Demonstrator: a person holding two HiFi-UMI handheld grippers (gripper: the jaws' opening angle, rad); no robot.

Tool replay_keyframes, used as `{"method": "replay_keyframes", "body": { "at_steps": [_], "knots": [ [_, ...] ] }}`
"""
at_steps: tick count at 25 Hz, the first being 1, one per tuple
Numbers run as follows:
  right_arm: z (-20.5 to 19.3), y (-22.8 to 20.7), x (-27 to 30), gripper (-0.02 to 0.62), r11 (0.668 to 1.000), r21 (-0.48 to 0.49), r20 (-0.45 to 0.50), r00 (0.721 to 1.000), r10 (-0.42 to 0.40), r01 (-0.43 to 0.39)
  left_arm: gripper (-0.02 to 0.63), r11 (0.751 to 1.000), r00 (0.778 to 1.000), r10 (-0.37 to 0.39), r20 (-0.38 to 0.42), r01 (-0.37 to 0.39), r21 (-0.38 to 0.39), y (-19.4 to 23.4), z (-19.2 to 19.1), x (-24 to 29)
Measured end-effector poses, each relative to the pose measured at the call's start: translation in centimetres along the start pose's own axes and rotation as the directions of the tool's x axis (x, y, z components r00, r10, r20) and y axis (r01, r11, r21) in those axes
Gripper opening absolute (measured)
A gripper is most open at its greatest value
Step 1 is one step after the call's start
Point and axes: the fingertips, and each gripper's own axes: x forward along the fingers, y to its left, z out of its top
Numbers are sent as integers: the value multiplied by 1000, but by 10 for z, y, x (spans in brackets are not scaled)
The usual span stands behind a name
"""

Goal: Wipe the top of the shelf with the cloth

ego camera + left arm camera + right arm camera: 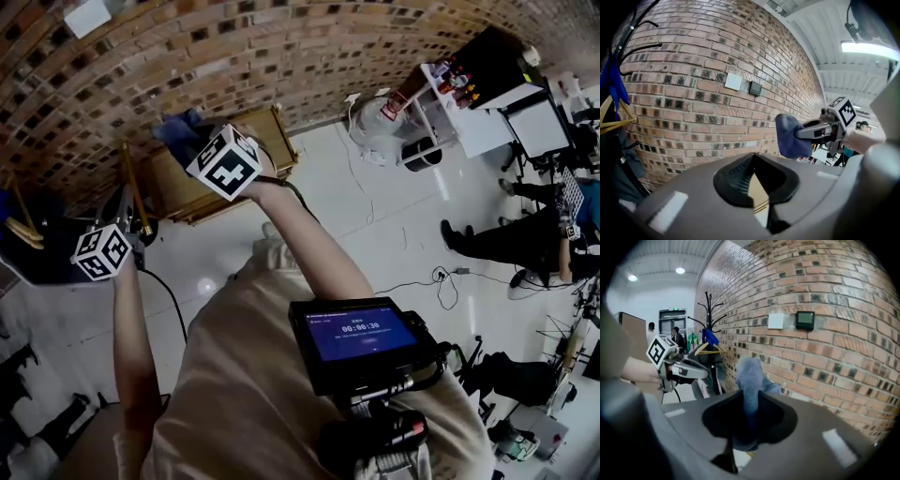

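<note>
The right gripper [747, 401] has its jaws closed on the blue cloth [750, 373]; the cloth stands up from between the jaws as a soft bunch, and part of it hangs below them. In the head view, this gripper is raised over the left end of the wooden shelf [211, 192], which stands against the brick wall [281, 56]; the cloth is in front of the wall, and I cannot tell whether it touches the top of the shelf. What the shelf holds inside cannot be seen.

The left gripper [757, 183] has its jaws drawn together with nothing between them; only a light wooden surface shows through the dark hollow of the pads. It is held lower and further left, well apart from the shelf, near a black coat stand [710, 329] with wooden hangers and a blue garment.

On the wall are a white square plate [776, 320] and, just beside it, a small dark box [805, 319]. A dark bin [420, 153] stands on the floor beside a white table [478, 127]; its contents cannot be made out.
</note>
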Motion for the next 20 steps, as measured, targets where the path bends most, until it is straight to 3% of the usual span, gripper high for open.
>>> {"method": "replay_keyframes", "body": {
  "at_steps": [9, 13, 20],
  "knots": [
    [-13, -33, -3, 75, 996, 18, 62, 994, 90, -92, 5, 1000, 1000, 11, -25, -10, 9, -26, -1, 39],
    [-49, -54, -13, 75, 981, 90, 83, 983, 163, -170, 5, 1000, 999, 11, -45, -11, -13, -45, -22, 59],
    [-119, -104, -20, 72, 961, 202, 60, 982, 181, -190, 5, 991, 994, 85, -70, -92, -99, -45, -55, 76]
  ]
}}
